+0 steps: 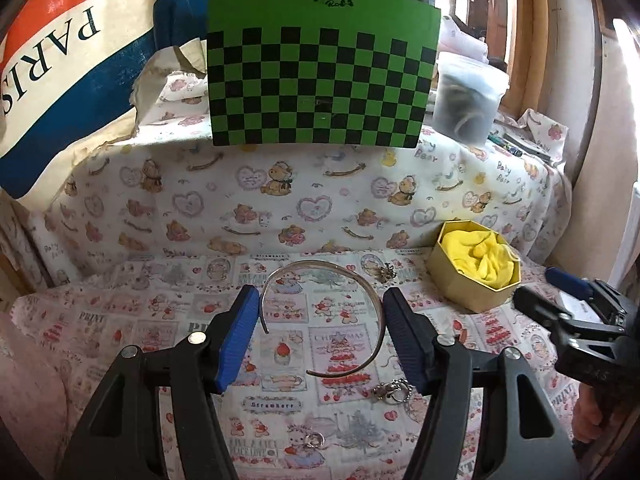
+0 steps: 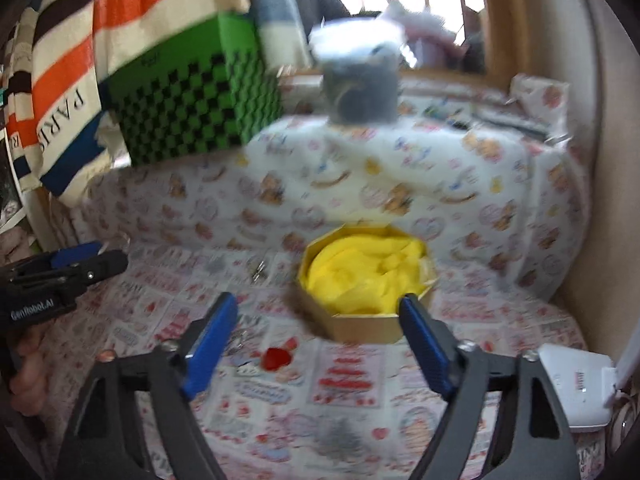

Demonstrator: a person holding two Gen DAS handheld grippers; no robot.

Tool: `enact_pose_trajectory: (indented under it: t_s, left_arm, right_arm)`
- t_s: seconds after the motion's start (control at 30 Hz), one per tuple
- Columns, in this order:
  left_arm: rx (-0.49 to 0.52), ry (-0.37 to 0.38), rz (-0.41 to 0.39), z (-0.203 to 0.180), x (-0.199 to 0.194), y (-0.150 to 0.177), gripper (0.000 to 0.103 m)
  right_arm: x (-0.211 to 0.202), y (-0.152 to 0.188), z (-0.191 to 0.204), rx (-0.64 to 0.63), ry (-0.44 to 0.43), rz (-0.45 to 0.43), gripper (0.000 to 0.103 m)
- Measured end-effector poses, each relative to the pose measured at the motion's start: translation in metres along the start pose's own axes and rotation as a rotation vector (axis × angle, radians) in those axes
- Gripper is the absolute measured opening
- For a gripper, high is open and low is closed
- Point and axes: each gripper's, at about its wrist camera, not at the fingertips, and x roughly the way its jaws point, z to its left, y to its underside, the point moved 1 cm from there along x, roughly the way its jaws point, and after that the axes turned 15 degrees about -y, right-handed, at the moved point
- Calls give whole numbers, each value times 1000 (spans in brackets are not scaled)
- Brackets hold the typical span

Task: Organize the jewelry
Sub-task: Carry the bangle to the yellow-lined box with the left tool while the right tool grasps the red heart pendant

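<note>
**Jewelry scattered on the printed cloth, box waiting to one side**

The jewelry lies loose on a cloth printed with Christmas and strawberry motifs. Largest is a thin metal bangle, an open C-shaped band lying flat at the centre of the left wrist view. The left gripper hovers over it with its blue-padded fingers spread wide, one at each side of the band and holding nothing; whether the pads touch the metal I cannot tell. Lower in that frame, just below the bangle's open end, sits a small silver clasp-and-chain piece, and another ring-like trinket lies near the bottom centre. A further small metal piece rests above the bangle, left of the box.

The box is hexagonal, cardboard-coloured, lined with crumpled yellow fabric, standing at the right of the left wrist view and apart from the bangle.

The right wrist view is blurred. The right gripper is wide open and empty, its fingertips framing the near wall of the box at frame centre. A small red object lies on the cloth between the fingers, nearer the left one.

A green-and-black checkered board stands upright at the top of the left wrist view, a lidded plastic tub at its right.
</note>
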Motion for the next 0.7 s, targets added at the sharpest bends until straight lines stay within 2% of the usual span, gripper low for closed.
enact_pose_trajectory:
  t_s: [0.13,0.2,0.33,0.43,0.53,0.7]
  left_arm:
    - [1,10,10,-5,6,0,62]
    - [-4,8,13,-4,7,0,62]
    - [-23,5,11,1,7,-3,62]
    - [-18,-7,5,1,8,-2,62]
    - [-6,-13,6,-2,9,-1,62]
    - [18,-47,-17,-7,8,0,63]
  right_arm:
    - [36,1,-3,91,-48,155,53]
    - [50,7,-6,134,-78,193,37]
    - [67,20,-7,135,-78,253,31]
    - [75,23,-8,142,-84,259,29]
    - [79,23,-5,106,-74,265,21]
    - [76,28,-10,128,-112,239,21]
